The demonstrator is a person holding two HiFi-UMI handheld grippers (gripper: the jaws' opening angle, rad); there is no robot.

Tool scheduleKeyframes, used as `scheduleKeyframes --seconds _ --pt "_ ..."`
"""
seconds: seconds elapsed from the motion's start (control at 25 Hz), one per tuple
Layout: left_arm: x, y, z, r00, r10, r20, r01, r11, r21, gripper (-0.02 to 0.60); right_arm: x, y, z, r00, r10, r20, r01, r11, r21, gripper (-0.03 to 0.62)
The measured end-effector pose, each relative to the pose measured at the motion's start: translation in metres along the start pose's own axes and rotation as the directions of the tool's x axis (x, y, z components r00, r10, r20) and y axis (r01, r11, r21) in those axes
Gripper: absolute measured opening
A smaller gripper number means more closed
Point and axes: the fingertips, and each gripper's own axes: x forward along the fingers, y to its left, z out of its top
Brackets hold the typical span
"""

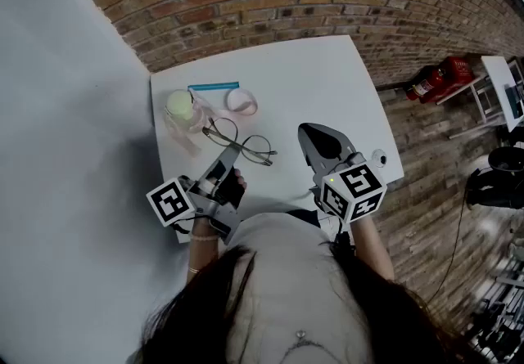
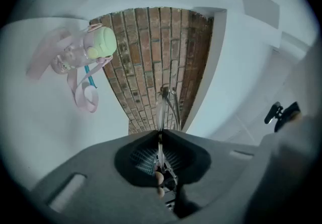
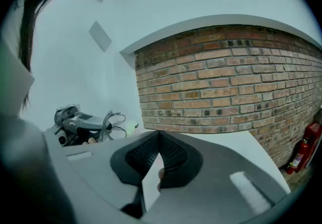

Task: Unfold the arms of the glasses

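Observation:
Thin wire-framed glasses [image 1: 246,144] are held just above the white table [image 1: 311,84], lenses toward the right. My left gripper [image 1: 228,159] is shut on one thin arm of the glasses. In the left gripper view the wire runs out between the closed jaws [image 2: 160,135] to the lenses [image 2: 167,104]. My right gripper [image 1: 321,141] is over the table to the right of the glasses, apart from them, shut with nothing in it [image 3: 160,133]. The right gripper view shows the glasses [image 3: 114,123] in the left gripper [image 3: 75,123] at the far left.
A clear bottle with a pale green lid [image 1: 182,113] stands just left of the glasses, with a pink strap [image 1: 241,102] and a blue strip [image 1: 214,86] behind it. A small white object [image 1: 378,158] lies at the table's right edge. A brick wall and red fire extinguishers [image 1: 438,78] lie beyond.

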Motion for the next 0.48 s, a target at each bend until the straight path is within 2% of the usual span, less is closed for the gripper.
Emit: scheduleKeyframes --seconds 0.24,0.48 --pt "0.0001 0.0015 -0.0008 1.000 -0.006 -0.003 0.006 1.000 -0.008 0.021 -0.0004 0.0003 0.0014 1.000 0.003 0.016 -0.003 1.000 0.009 0.005" --pt "0.0005 0.0011 -0.0016 1.000 -0.009 -0.007 0.009 1.000 -0.011 0.021 -0.0021 0.0051 0.0065 0.998 0.039 0.050 -0.041 0.999 0.032 0.005"
